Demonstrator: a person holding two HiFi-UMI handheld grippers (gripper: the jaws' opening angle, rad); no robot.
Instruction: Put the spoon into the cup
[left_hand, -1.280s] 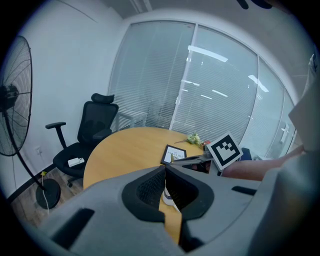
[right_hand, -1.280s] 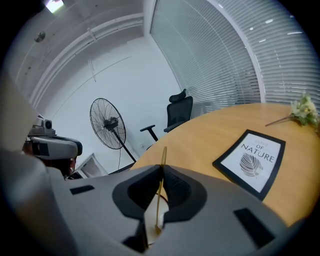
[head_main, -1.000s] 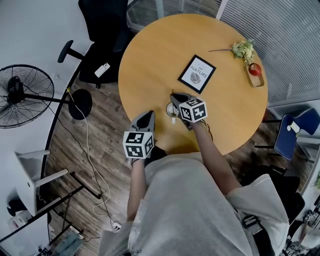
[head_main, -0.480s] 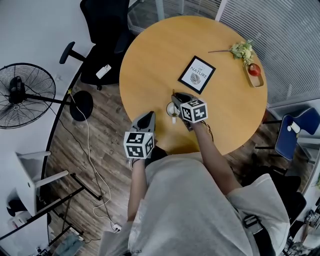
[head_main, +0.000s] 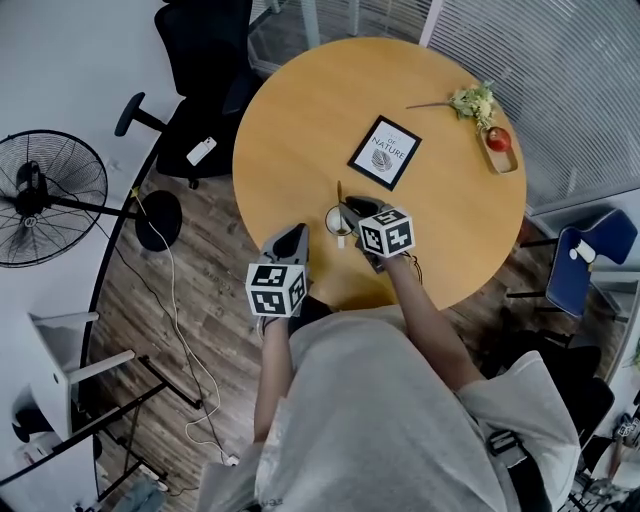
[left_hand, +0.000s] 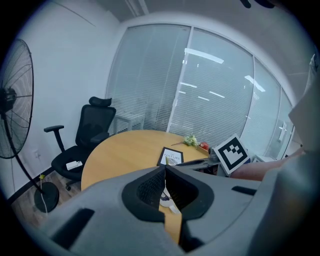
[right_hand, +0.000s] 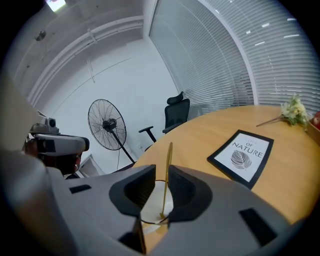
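Round table (head_main: 300, 120), spoon (right_hand: 168, 167) upright in cup (right_hand: 156, 202)

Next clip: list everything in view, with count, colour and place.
table: one, yellow wood, round, centre
cup: one, white, table's near edge
spoon: one, gold, standing in the cup
framed print: one, black frame, mid-table
flowers: one sprig, pale, table's far right
tray: one, wooden, beside the flowers, holding a red fruit
office chair: one, black, beyond the table
fan: one, black, floor at left
side chair: one, blue, right of table
cable: one, white, floor
left tongs: one, grey, shut and empty, table's near edge
right tongs: one, grey, open, over the cup, spoon handle between the jaws
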